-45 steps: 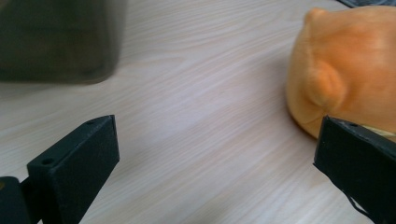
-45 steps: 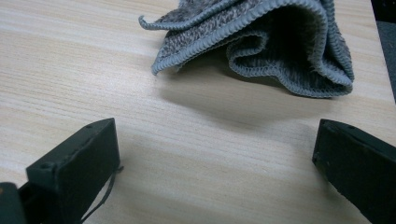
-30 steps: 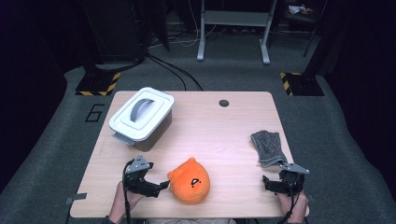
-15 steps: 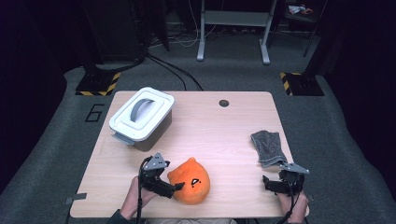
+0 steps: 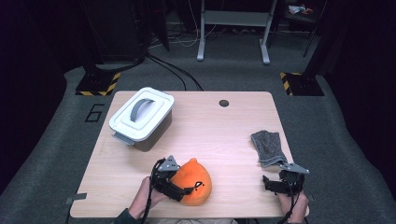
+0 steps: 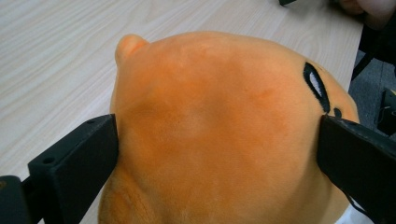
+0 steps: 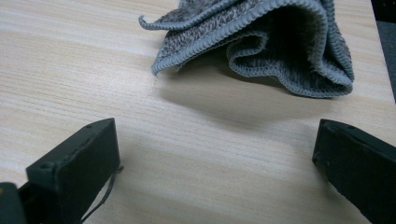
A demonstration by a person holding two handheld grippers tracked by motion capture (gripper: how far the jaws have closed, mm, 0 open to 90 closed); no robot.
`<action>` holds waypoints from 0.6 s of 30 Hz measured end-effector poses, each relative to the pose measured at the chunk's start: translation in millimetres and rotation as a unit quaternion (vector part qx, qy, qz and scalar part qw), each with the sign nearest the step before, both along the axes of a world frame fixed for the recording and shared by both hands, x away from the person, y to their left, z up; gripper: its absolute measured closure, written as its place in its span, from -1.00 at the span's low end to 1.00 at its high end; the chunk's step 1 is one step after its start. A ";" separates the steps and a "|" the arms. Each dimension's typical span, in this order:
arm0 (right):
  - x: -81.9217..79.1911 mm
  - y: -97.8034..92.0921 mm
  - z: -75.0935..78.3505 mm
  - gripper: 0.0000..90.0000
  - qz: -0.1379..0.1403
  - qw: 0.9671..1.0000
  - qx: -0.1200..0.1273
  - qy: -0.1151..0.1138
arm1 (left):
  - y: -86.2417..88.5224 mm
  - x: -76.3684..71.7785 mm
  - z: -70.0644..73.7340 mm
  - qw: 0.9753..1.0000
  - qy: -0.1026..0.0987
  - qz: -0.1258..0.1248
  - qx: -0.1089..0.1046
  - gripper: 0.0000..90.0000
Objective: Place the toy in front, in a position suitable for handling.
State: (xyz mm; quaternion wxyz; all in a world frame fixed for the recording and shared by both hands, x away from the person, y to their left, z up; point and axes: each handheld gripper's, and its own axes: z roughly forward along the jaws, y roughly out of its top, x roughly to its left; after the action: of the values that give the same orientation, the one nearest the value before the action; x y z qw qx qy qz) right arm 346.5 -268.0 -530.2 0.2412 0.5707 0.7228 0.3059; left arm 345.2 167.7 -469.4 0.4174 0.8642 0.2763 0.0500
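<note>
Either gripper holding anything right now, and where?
Left gripper straddles the orange plush toy across its sides, jaws wide; grip uncertain. Right gripper is empty.

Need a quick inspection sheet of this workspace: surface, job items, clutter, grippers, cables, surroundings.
Surface: light wooden table, round hole near the far edge.
Job's things: orange plush toy at the near edge; white lidded bin far left, lid on; crumpled grey cloth at right.
Clutter: nothing seen.
Grippers: left gripper jaws wide, straddling the plush; right gripper open over bare wood, short of the cloth.
Cables: one trails from each gripper; more run across the floor beyond the table.
Surroundings: grey carpet, hazard-striped stand bases, white frame legs.
</note>
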 end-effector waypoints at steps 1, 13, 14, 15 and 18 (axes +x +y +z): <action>0.0 0.0 0.0 -1.00 0.000 1.000 0.000 0.000 | -0.6 -0.1 -0.8 1.000 0.001 0.000 0.002 -0.98; 0.0 -0.1 0.0 -1.00 0.000 1.000 0.000 0.000 | -5.0 -5.0 -4.8 1.000 -0.007 0.009 0.029 -0.56; 0.0 0.0 -0.1 -1.00 0.000 1.000 0.000 0.000 | -5.0 -5.5 -4.5 1.000 -0.009 0.008 0.029 -0.49; 0.0 0.0 -0.1 -1.00 0.000 1.000 0.000 0.000 | -5.3 -6.1 -4.4 0.999 -0.009 0.010 0.030 -0.40; 0.0 0.0 0.0 -1.00 0.000 1.000 0.000 0.000 | -5.4 -7.5 -4.5 1.000 -0.010 0.011 0.028 -0.24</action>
State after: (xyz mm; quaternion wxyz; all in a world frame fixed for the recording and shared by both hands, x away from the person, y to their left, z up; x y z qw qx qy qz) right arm 346.5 -268.0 -530.3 0.2412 0.5706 0.7229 0.3061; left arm 337.7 162.3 -473.9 0.3953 0.8720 0.2799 0.0708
